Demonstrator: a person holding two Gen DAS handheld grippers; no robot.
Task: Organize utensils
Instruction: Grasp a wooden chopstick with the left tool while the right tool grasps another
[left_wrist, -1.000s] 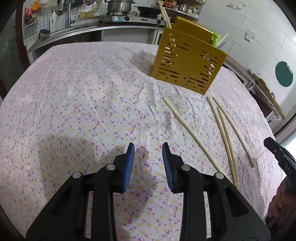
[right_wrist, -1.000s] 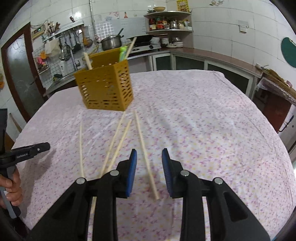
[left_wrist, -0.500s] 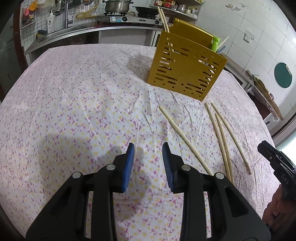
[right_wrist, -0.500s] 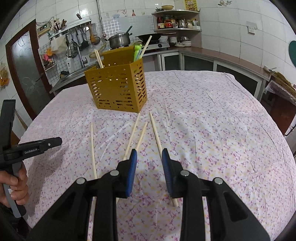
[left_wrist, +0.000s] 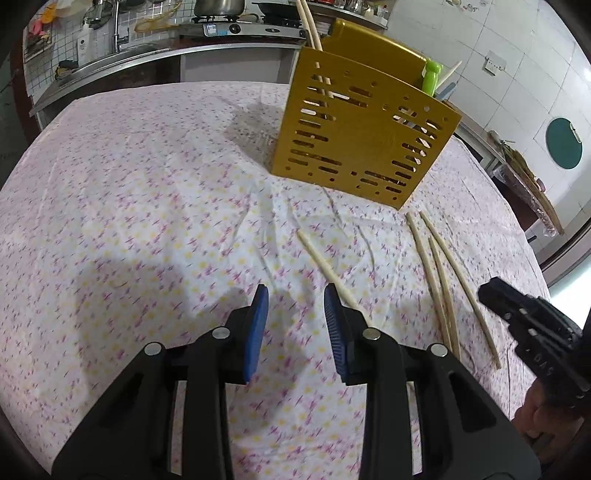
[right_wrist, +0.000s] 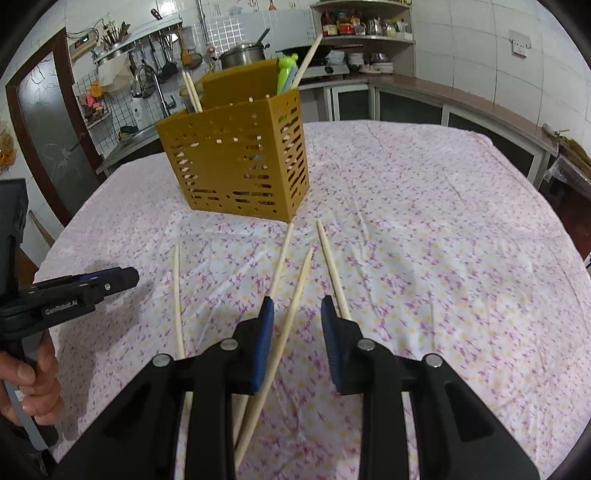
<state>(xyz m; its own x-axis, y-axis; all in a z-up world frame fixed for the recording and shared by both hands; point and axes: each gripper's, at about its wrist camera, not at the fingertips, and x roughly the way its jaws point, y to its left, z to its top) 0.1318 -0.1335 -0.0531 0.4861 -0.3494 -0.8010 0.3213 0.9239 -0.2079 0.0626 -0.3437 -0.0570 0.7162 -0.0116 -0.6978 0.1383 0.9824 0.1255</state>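
Four pale chopsticks lie loose on the floral cloth of the tabletop (right_wrist: 424, 229), all in front of the yellow slotted utensil holder (right_wrist: 240, 166), their long axes running roughly from the holder toward the cameras. In the right wrist view the leftmost chopstick (right_wrist: 177, 295) lies apart, nearly straight; the second chopstick (right_wrist: 281, 258) and third chopstick (right_wrist: 295, 295) converge toward the near end, and the fourth chopstick (right_wrist: 330, 269) angles slightly rightward. The right gripper (right_wrist: 297, 325) hovers with released jaws astride the third chopstick, grasping nothing. The left gripper (left_wrist: 295, 317) also has its jaws apart and empty, the leftmost chopstick (left_wrist: 325, 264) passing under its right finger. More chopsticks (right_wrist: 192, 92) and a green utensil (right_wrist: 286, 74) stand upright in the holder.
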